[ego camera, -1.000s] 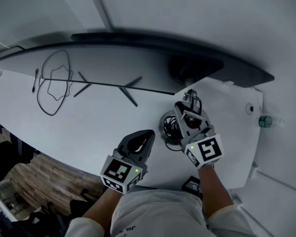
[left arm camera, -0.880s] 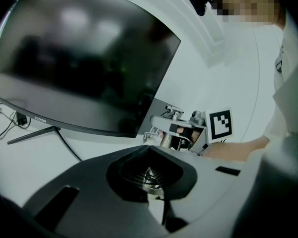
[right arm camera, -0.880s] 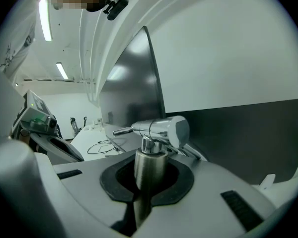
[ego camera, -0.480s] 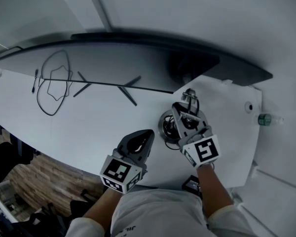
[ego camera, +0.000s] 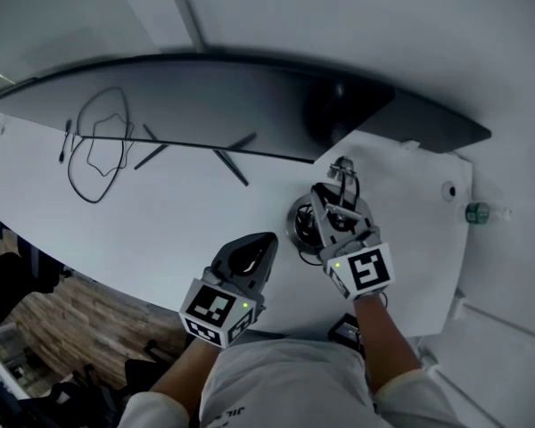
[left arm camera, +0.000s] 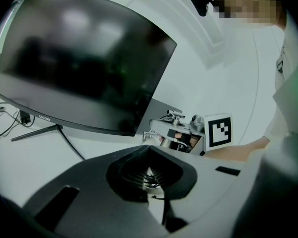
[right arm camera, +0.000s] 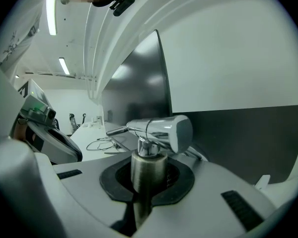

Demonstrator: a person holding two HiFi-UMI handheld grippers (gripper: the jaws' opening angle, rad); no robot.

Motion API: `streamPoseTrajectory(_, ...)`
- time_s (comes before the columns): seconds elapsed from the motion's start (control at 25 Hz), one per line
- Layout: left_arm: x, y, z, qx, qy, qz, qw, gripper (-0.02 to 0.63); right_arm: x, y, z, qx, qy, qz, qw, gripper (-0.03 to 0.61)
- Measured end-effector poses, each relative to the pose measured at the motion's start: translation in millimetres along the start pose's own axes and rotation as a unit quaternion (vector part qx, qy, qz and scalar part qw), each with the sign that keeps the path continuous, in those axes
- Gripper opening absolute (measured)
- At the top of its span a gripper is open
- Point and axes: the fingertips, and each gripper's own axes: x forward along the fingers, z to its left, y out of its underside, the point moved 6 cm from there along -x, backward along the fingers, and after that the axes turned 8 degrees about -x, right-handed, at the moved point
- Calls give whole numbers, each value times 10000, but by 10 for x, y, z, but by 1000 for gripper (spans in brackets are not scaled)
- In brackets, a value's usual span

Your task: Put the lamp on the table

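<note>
Far left, a black cable point(ego camera: 94, 154) lies looped on the white table point(ego camera: 160, 217), under the curved monitor point(ego camera: 250, 105). The left gripper point(ego camera: 264, 242) hovers, jaws together, empty. Just right of it, the chrome lamp point(right arm camera: 164, 130) stands upright, base down by the tabletop, stem pinched in the right gripper point(right arm camera: 148, 182). A bottle point(ego camera: 475, 212) sits far right.

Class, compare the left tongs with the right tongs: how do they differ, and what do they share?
The right tongs are shut on the lamp's stem, while the left tongs are shut on nothing. The right tongs are over the lamp's round base. The left tongs are beside it, nearer the table's front edge. Both are shut and point toward the monitor.
</note>
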Motion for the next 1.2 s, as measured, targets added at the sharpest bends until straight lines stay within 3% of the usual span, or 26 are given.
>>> streamPoseTrajectory(1.2, -223, 176, -153, 10, -147, -59, 9999, -3, -147, 215, 185, -74, -136, -8, 9999, 54)
